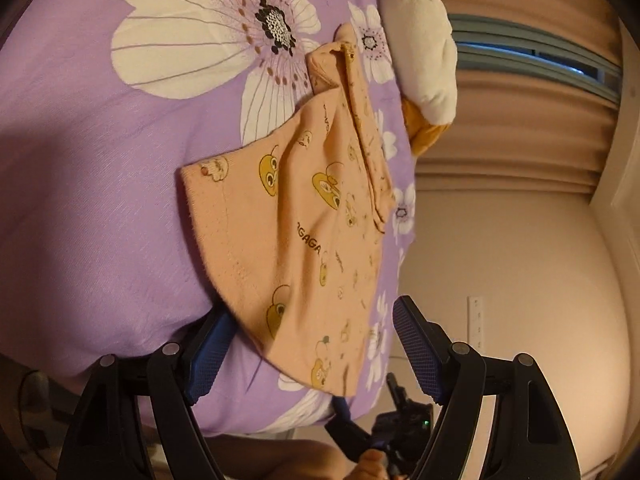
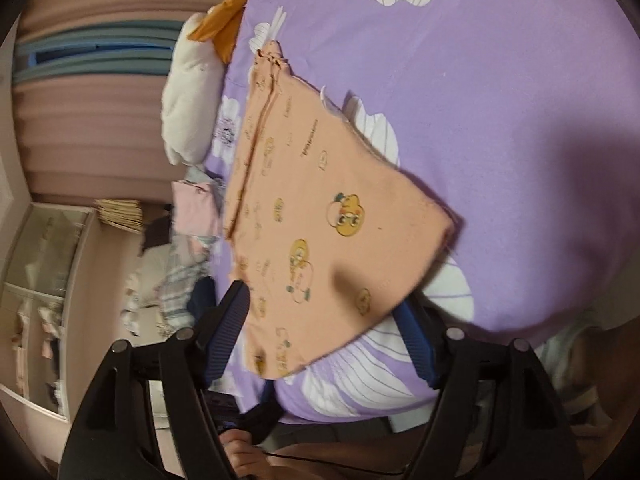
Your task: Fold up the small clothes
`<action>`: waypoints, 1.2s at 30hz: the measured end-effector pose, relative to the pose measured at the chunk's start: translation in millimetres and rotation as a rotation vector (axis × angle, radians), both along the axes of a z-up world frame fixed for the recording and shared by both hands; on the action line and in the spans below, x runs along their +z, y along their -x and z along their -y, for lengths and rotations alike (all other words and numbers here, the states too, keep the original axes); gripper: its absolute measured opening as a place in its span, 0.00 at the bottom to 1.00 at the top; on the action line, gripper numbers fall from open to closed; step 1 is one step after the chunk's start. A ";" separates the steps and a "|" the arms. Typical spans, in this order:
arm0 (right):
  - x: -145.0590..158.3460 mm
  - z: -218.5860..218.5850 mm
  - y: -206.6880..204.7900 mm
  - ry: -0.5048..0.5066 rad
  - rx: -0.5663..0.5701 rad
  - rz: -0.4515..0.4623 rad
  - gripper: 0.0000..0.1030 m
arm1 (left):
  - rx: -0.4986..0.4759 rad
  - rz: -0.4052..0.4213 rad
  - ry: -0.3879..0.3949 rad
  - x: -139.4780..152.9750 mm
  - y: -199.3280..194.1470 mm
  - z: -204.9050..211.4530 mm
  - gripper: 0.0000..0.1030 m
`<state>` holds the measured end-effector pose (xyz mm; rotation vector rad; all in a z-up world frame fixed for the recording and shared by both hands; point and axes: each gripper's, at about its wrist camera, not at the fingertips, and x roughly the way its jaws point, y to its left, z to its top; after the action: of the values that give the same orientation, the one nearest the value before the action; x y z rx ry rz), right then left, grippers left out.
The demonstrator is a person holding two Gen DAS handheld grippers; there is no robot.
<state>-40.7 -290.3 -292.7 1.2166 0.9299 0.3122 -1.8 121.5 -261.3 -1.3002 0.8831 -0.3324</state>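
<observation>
Both tongs stand spread wide and hold nothing. In the left wrist view the left tongs straddle the near edge of a peach child's garment printed with yellow cartoon characters; the left blue pad sits partly under or behind the cloth edge, though I cannot tell whether it touches. In the right wrist view the right tongs bracket the lower corner of the same garment, again without pinching it.

The garment lies partly folded across the middle of each frame on a purple flowered bedsheet, close to the bed's edge, with a white and orange plush toy just beyond it at the upper right of the left view.

The main risk, as I judge it, is closing on one layer only, so the fold drags open. Pinching the sheet along with the cloth would pull both. A tug toward the edge could also slide the garment off the bed.
</observation>
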 end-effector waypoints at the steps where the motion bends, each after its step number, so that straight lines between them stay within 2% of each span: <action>1: -2.9 1.8 -0.5 -0.037 -0.013 0.000 0.72 | -0.004 0.008 -0.011 1.8 -2.3 1.5 0.75; 5: -9.4 6.6 -1.1 -0.135 -0.039 0.012 0.72 | -0.004 0.067 -0.099 13.6 -5.9 12.2 0.75; 8: -2.0 1.9 -7.5 -0.107 -0.040 0.030 0.72 | -0.002 0.116 -0.156 18.3 -18.3 19.9 0.75; 11: 7.8 -5.0 -21.2 -0.054 -0.040 0.053 0.71 | 0.026 0.134 -0.154 13.0 -28.5 19.1 0.75; 13: 12.5 -10.7 -33.5 -0.024 -0.037 0.068 0.69 | 0.056 0.133 -0.153 11.1 -32.3 16.0 0.71; 14: 11.2 -11.3 -38.0 -0.017 -0.035 0.070 0.66 | 0.072 0.127 -0.158 9.7 -35.9 16.0 0.65; 15: 12.2 -15.3 -44.7 -0.005 -0.030 0.073 0.64 | 0.088 0.116 -0.176 8.5 -36.6 15.3 0.52; 16: 9.9 -16.7 -48.5 0.005 -0.028 0.075 0.61 | 0.107 0.095 -0.205 6.0 -38.2 15.2 0.45; 18: 5.2 -20.8 -54.5 0.060 -0.023 0.063 0.43 | 0.140 0.041 -0.251 -3.8 -43.5 15.2 0.15; 19: 2.1 -22.6 -56.0 0.105 -0.024 0.046 0.26 | 0.161 0.018 -0.253 -10.4 -43.7 13.7 0.09; 20: -1.1 -22.8 -55.8 0.138 -0.030 0.044 0.12 | 0.171 0.014 -0.243 -12.9 -42.1 11.5 0.09; 22: -7.3 -21.5 -51.4 0.190 -0.053 0.066 0.00 | 0.179 0.014 -0.256 -11.3 -39.3 11.1 0.09; 24: -8.8 -21.4 -46.9 0.212 -0.065 0.115 0.00 | 0.194 0.005 -0.319 -6.9 -40.5 16.9 0.09; 26: -4.8 -24.7 -48.0 0.263 -0.067 0.119 0.00 | 0.186 0.006 -0.357 -3.1 -40.9 19.9 0.09; 28: -2.8 -22.9 -50.5 0.252 -0.069 0.111 0.00 | 0.185 -0.011 -0.327 -0.5 -39.3 14.9 0.06; 30: -0.7 -17.6 -51.1 0.194 -0.063 0.120 0.03 | 0.203 -0.027 -0.307 7.1 -37.9 5.5 0.04; 33: 20.2 -4.9 -54.7 0.102 -0.077 0.184 0.03 | 0.270 0.023 -0.356 33.7 -31.2 -8.3 0.02; 34: 29.0 -2.6 -54.6 0.092 -0.080 0.207 0.03 | 0.302 0.064 -0.362 48.7 -28.1 -13.0 0.02; 36: 52.4 1.6 -58.5 0.086 -0.074 0.269 0.03 | 0.314 0.126 -0.343 68.9 -27.5 -18.1 0.02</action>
<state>17.8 -291.9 -240.3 1.0964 0.6580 0.3627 25.7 139.6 -192.4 -1.0642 0.5865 -0.0127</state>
